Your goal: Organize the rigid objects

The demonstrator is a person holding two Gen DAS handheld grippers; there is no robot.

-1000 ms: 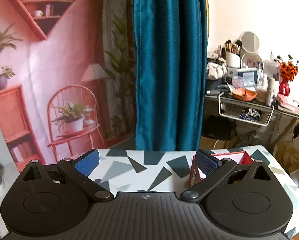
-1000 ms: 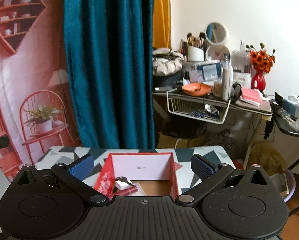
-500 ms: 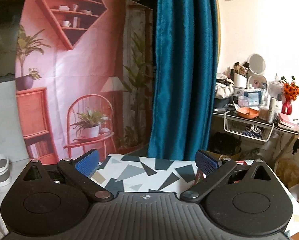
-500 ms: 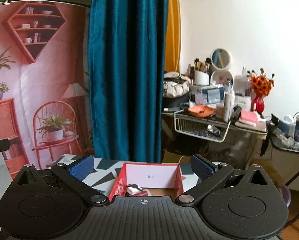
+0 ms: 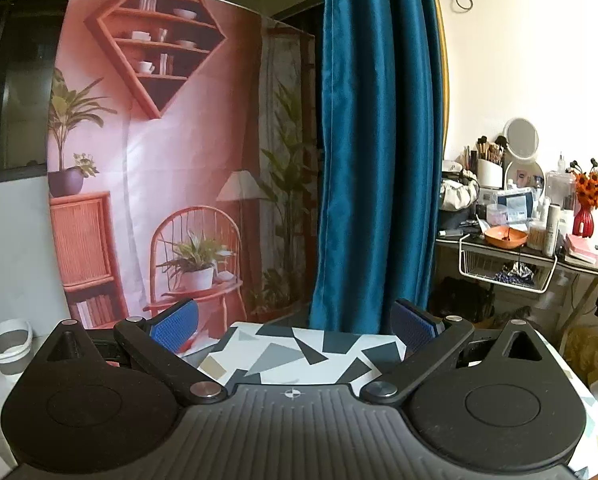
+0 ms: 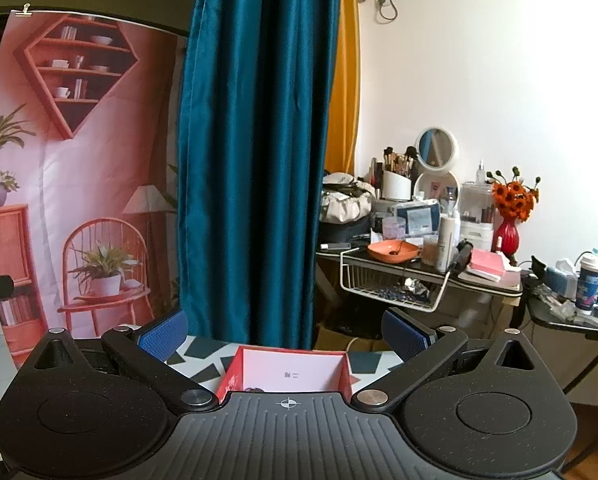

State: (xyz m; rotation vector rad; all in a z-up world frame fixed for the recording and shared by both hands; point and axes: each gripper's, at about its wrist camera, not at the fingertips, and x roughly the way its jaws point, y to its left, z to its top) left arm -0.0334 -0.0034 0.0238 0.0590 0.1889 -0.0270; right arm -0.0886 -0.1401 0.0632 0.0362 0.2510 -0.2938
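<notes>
My left gripper [image 5: 295,326] is open and empty, held level above the far part of a table with a grey, black and white triangle pattern [image 5: 307,352]. My right gripper [image 6: 285,330] is open and empty above the same table [image 6: 203,368]. Below it stands an open red box with a pale inner wall [image 6: 295,372]; most of its inside is hidden behind the gripper body, and only a dark bit of its contents shows at the near edge. The box does not show in the left wrist view.
A teal curtain [image 5: 375,152] and a pink printed backdrop [image 5: 171,160] hang behind the table. A cluttered dressing table with a wire basket [image 6: 395,280] stands to the right, and a small black side table [image 6: 571,316] beyond it. A white bucket [image 5: 7,344] sits on the floor at left.
Both grippers have tilted up and pulled back. The table and red box have sunk lower in both views, and the box has dropped out of the left wrist view. Both stayed open.
</notes>
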